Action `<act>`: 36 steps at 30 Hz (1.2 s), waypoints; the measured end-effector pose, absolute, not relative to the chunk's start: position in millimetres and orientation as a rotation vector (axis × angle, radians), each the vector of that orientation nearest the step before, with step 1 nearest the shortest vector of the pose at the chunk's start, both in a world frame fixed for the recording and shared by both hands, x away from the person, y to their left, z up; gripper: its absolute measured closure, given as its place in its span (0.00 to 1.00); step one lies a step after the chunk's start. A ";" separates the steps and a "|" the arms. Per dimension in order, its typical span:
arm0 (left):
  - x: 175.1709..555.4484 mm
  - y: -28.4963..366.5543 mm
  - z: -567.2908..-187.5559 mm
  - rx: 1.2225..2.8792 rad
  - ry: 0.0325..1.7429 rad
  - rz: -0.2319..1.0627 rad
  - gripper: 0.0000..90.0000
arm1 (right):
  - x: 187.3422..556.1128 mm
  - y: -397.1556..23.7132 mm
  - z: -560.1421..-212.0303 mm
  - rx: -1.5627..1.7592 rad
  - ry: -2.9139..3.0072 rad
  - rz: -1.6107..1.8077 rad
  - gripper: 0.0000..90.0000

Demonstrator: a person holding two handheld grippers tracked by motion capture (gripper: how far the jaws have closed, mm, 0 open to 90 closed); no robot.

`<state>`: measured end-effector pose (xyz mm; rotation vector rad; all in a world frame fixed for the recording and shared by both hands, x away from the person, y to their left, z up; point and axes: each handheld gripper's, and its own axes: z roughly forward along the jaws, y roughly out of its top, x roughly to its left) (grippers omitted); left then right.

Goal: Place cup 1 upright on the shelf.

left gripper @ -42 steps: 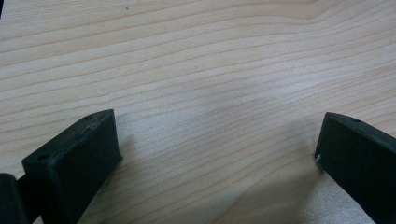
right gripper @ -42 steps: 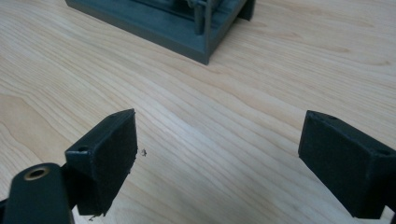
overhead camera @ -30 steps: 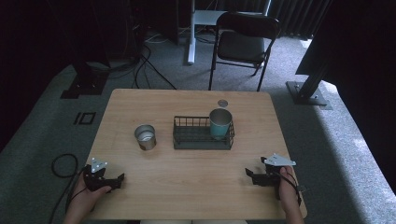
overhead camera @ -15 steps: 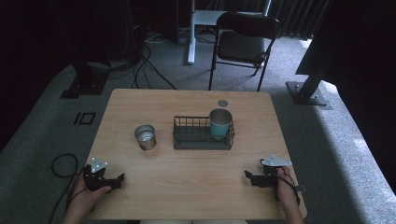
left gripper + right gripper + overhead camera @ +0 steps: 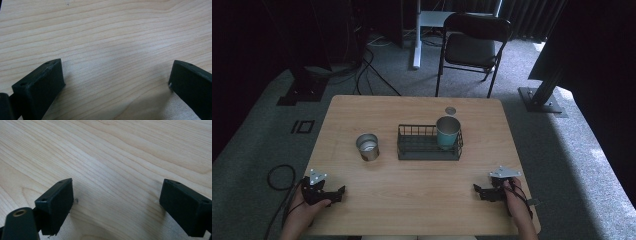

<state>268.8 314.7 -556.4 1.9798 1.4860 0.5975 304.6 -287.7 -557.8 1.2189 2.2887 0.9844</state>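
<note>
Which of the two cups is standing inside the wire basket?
The teal cup, in the basket's right end; the metal cup stands on the table, left of it.

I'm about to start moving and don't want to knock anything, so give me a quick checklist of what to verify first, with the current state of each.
1. Left tongs open with nothing between the jaws: ok, only bare wood shows between them in the left gripper view.
2. Right tongs open and empty: ok, same in the right gripper view.
3. Both tongs apart from the objects: ok, they sit near the table's near edge.
4. Teal cup upright inside the wire basket: ok.
5. Metal cup upright, standing left of the basket and apart from it: ok.
6. Contents of the cups: cannot tell.
</note>
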 end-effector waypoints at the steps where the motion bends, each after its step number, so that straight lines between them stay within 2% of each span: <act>1: 268.8 314.6 -556.3 1.980 1.486 0.597 0.00 | 304.6 -287.7 -557.8 1.219 2.289 0.984 0.13; 13: 266.4 314.1 -556.3 1.983 1.481 0.593 0.00 | 304.6 -287.7 -557.8 1.219 2.288 0.984 0.13; 20: 262.2 316.4 -555.4 2.042 1.390 0.548 0.01 | 304.7 -287.7 -557.8 1.220 2.288 0.984 0.13; 24: 260.3 315.1 -552.8 2.007 1.386 0.504 0.01 | 304.7 -287.7 -557.8 1.220 2.288 0.984 0.13; 36: 262.8 313.0 -543.3 1.993 1.363 0.522 0.01 | 304.7 -287.7 -557.8 1.220 2.288 0.984 0.13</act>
